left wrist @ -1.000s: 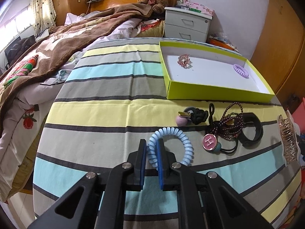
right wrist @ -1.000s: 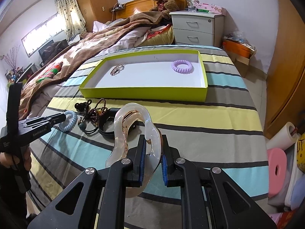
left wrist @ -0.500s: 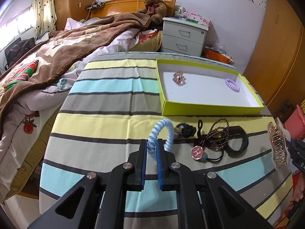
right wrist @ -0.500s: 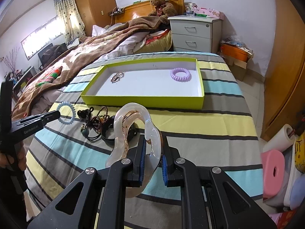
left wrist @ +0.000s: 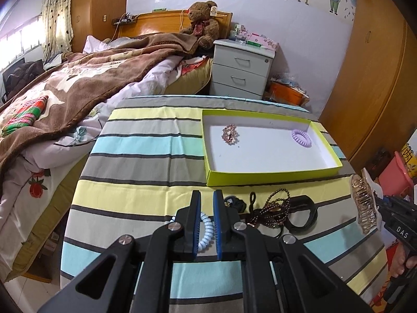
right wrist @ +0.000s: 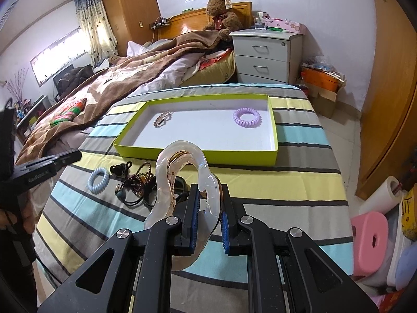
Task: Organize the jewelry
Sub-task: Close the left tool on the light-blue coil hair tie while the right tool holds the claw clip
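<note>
"DAS" read on right gripper body, seen from left wrist view (lettering on left gripper too blurred). Both grippers angled down over striped cloth [left wrist: 143,156]. Left gripper [left wrist: 207,195] closed, nothing pinched. Blue coil hair tie [right wrist: 98,180] seen lying flat on cloth below its tips, beside bead tangle [right wrist: 140,180]. Right gripper [right wrist: 209,190] clamped on clear hair claw [right wrist: 182,147]. Green tray [left wrist: 260,178] set beyond, purple coil [left wrist: 301,138] inside.

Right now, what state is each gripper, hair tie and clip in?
Left gripper: shut, empty.
Blue coil hair tie: lying flat on striped cloth, ungripped.
Right gripper: shut on clear claw clip.
Purple coil hair tie: lying in green box.
Rhinestone clip: lying in green box.
</note>
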`<state>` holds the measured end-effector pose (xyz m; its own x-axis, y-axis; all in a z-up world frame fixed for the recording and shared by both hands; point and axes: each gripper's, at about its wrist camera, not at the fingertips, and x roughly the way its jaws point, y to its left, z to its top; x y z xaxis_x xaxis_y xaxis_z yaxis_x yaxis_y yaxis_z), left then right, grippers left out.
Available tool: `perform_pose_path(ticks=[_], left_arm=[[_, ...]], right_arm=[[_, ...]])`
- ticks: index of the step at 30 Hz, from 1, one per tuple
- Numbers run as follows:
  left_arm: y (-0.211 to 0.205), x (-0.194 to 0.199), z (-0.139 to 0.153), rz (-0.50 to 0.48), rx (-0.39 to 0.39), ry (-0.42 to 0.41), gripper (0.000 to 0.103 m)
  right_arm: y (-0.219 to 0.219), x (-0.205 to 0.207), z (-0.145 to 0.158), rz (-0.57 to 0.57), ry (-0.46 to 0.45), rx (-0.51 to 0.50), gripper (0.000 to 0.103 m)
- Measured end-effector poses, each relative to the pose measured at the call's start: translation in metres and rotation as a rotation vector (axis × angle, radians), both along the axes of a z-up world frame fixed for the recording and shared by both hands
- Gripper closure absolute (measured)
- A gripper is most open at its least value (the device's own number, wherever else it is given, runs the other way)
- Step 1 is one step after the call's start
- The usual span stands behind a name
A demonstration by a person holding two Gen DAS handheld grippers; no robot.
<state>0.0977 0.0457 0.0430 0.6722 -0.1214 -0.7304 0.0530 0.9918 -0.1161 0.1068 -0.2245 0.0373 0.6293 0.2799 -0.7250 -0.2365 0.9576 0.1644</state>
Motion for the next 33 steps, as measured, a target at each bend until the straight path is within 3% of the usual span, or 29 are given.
perform_pose_path(ticks=[4, 6, 8, 13, 18, 22, 24, 33], left_arm=[[0.008, 0.003, -0.016, 0.025, 0.012, 0.066, 0.091], [0.012, 0.006, -0.027, 0.041, 0.028, 0.098, 0.085], [0.015, 0.009, -0.037, 0.052, 0.026, 0.121, 0.071], [0.012, 0.014, -0.057, 0.046, 0.075, 0.166, 0.067], [0.007, 0.016, -0.062, 0.041, 0.117, 0.148, 0.067], [0.004, 0.018, -0.062, 0.018, 0.119, 0.140, 0.078], [0.002, 0.018, -0.062, 0.015, 0.132, 0.134, 0.093], [0.003, 0.012, -0.048, 0.014, 0.115, 0.103, 0.093]], right_arm=[[0.001, 0.002, -0.005, 0.002, 0.012, 0.001, 0.088], [0.001, 0.002, -0.008, 0.001, 0.017, 0.001, 0.088], [0.002, 0.003, -0.009, 0.005, 0.020, -0.001, 0.088], [0.003, 0.004, -0.009, 0.004, 0.019, 0.000, 0.088], [0.004, 0.004, -0.009, 0.008, 0.019, -0.005, 0.088], [0.004, 0.004, -0.010, 0.008, 0.022, -0.006, 0.088], [0.004, 0.004, -0.010, 0.008, 0.022, -0.007, 0.088], [0.004, 0.004, -0.009, 0.005, 0.014, -0.005, 0.088]])
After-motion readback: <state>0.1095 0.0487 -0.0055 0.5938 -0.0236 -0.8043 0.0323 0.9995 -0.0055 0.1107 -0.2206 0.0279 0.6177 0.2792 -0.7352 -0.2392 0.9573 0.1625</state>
